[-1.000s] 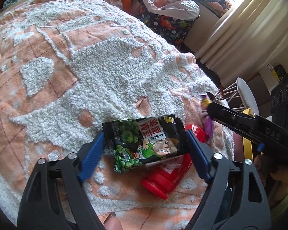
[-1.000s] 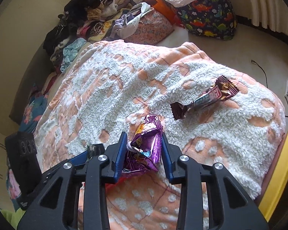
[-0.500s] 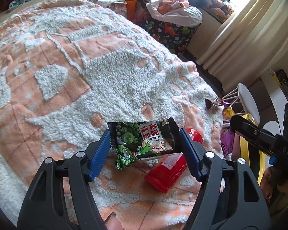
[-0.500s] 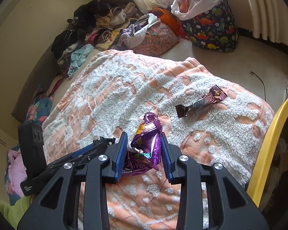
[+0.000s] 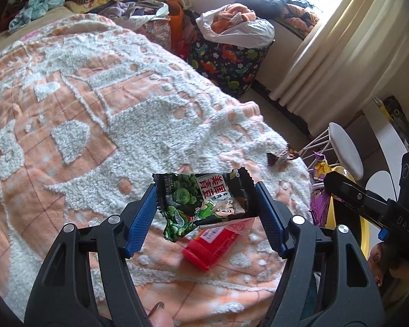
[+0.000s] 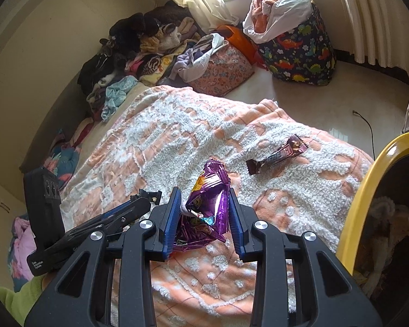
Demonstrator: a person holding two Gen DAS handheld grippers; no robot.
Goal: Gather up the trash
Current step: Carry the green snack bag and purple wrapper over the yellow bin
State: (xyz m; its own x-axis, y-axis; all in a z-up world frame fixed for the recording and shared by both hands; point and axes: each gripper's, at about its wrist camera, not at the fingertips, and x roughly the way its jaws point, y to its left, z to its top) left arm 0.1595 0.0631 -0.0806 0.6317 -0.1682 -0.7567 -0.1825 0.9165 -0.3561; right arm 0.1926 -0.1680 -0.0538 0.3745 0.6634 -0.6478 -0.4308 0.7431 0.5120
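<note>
My left gripper (image 5: 205, 207) is shut on a black and green pea snack packet (image 5: 201, 201), held above the orange and white bed blanket (image 5: 95, 125). A red packet (image 5: 214, 242) lies on the blanket just under it. My right gripper (image 6: 204, 215) is shut on a crumpled purple wrapper (image 6: 208, 207), raised over the blanket near the yellow rim of a bin (image 6: 368, 188). A brown chocolate bar wrapper (image 6: 276, 158) lies on the blanket beyond it; it also shows in the left wrist view (image 5: 280, 158).
The yellow-rimmed bin stands at the bed's right edge. A dinosaur-print bag (image 6: 300, 49) full of laundry and piles of clothes (image 6: 150, 54) sit on the floor past the bed. A white stool (image 5: 343, 147) and curtains (image 5: 340, 35) are at the right.
Both grippers have risen with their wrappers. The right gripper has moved right, bringing the yellow bin rim into its view. The red packet stays on the blanket.
</note>
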